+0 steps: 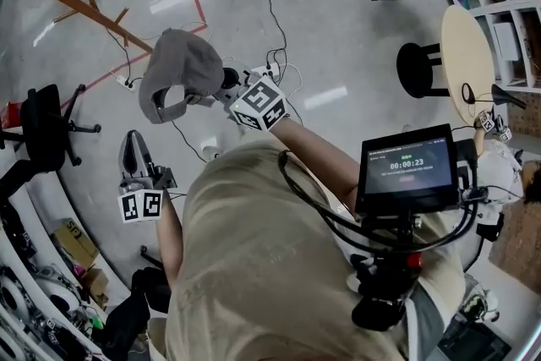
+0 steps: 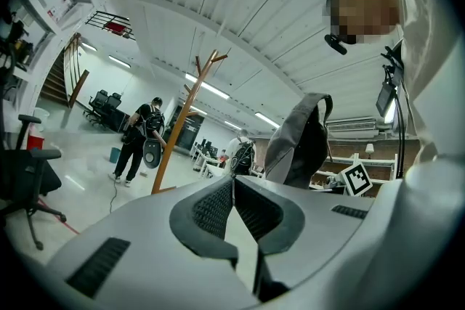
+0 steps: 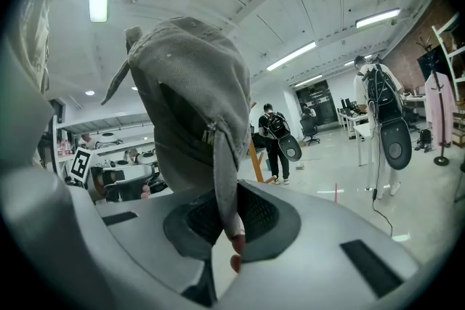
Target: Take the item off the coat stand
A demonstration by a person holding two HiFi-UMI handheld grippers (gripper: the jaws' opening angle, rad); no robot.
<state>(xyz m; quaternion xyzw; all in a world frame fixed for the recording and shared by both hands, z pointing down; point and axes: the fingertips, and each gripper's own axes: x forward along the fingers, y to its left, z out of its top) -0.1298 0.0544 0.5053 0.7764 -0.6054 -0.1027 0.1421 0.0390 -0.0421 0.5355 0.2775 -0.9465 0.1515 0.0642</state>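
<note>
Clear of the coat stand (image 1: 68, 0): the grey cap (image 1: 177, 68) touches none of its pegs. It is held up on the person's side of the stand, with open floor between the two.
Right gripper (image 1: 218, 91): its fingers are clenched on the cap's back strap, which runs down between the pads.
Cap's long axis: it runs from strap to crown, roughly in line with the right fingers. The crown stands out ahead of them on the stand's side.
Left gripper (image 1: 133, 139): its fingers are pressed together on nothing. It is held low, farther from the stand than the cap and apart from it.
Nearer hand: the right one, which already has the cap. The lift-off looks done to me, and only carrying it away from the stand remains.
Writing: the screen (image 1: 406, 167) on the person's chest rig shows a timer, 00:00:23, and the line above it is too small to read. A small tag by the cap's strap is unreadable. The grippers' cubes carry black-and-white square markers, not letters.
</note>
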